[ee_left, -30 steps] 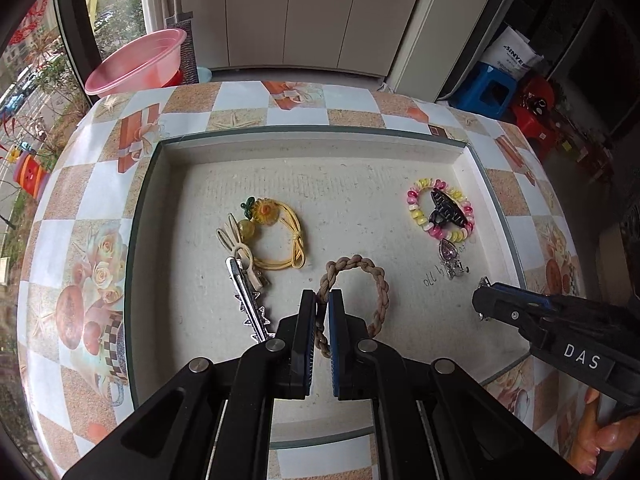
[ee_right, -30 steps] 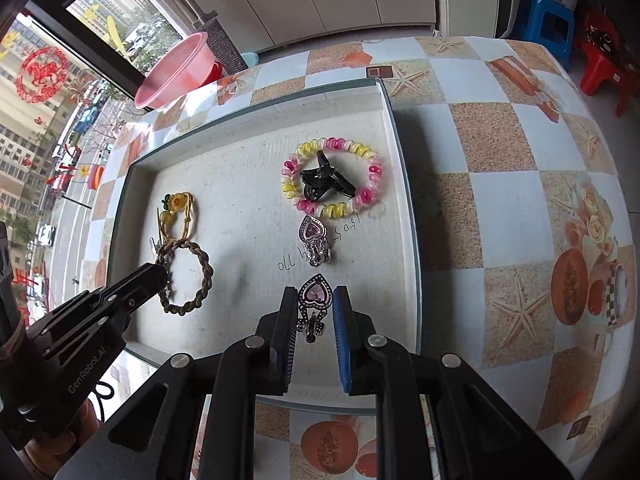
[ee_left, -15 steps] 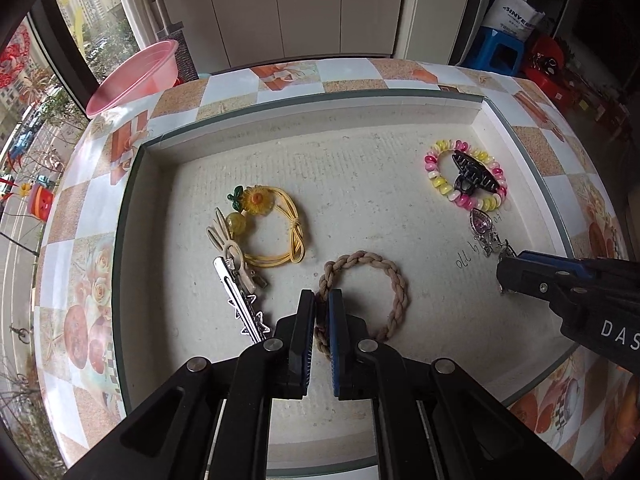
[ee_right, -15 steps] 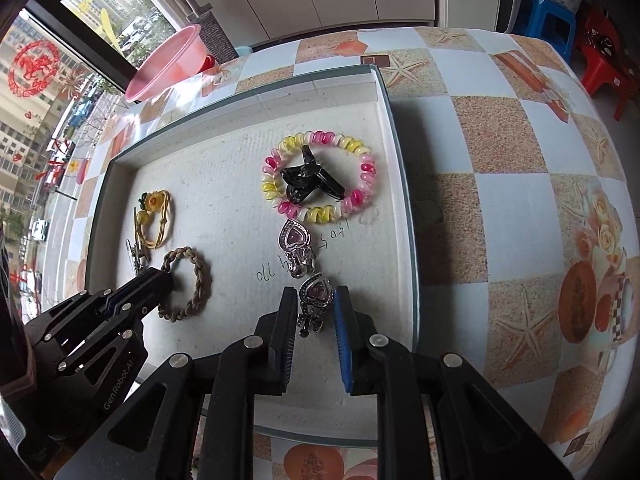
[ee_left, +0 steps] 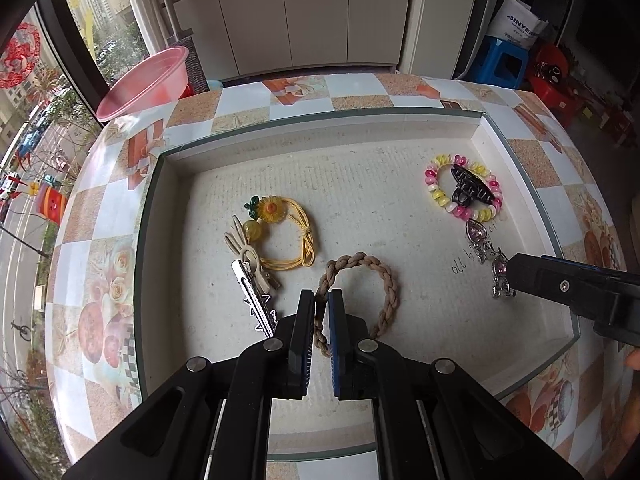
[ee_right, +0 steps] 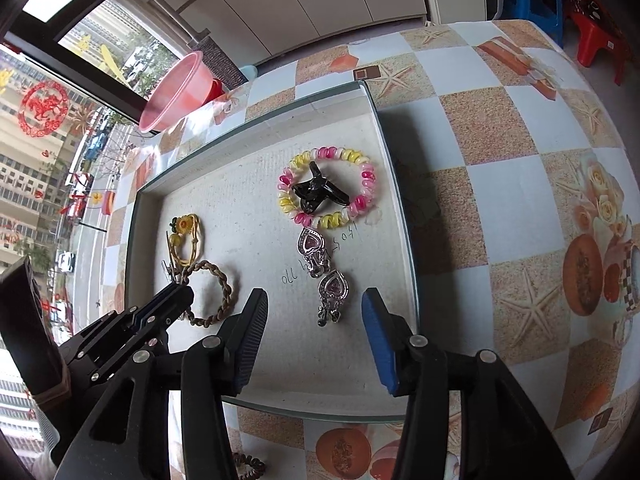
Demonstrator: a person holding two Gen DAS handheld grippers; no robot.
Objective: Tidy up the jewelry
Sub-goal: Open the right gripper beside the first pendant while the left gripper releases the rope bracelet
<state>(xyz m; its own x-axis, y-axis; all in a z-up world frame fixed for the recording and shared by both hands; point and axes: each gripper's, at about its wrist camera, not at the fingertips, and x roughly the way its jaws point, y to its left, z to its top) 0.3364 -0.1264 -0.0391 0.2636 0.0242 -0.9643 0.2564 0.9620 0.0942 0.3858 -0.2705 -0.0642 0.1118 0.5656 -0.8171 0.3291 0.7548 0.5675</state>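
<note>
A shallow white tray (ee_left: pixel 176 216) (ee_right: pixel 404 240) holds the jewelry. My left gripper (ee_left: pixel 322 308) is shut on a brown braided bracelet (ee_left: pixel 384 276) (ee_right: pixel 224 296) that rests on the tray floor. My right gripper (ee_right: pixel 316 320) is open, with a pink heart earring (ee_right: pixel 334 292) (ee_left: pixel 500 276) lying on the tray between its fingers. A second heart earring (ee_right: pixel 310 248) (ee_left: pixel 476 236) lies just beyond it, below a pink-and-yellow coil bracelet (ee_right: pixel 362 172) (ee_left: pixel 436 194) with a black claw clip (ee_right: pixel 316 196) (ee_left: pixel 468 190) inside.
A yellow sunflower hair tie (ee_left: pixel 292 236) (ee_right: pixel 186 240) and a silver hair clip (ee_left: pixel 256 296) lie at the tray's left. A pink basin (ee_left: pixel 144 84) (ee_right: pixel 176 92) stands at the table's far left edge. A brown coil tie (ee_right: pixel 248 468) lies outside the tray's near edge.
My right gripper carried the heart earring forward to just below the other earring, then opened and let it go. My left gripper stays shut on the braided bracelet.
</note>
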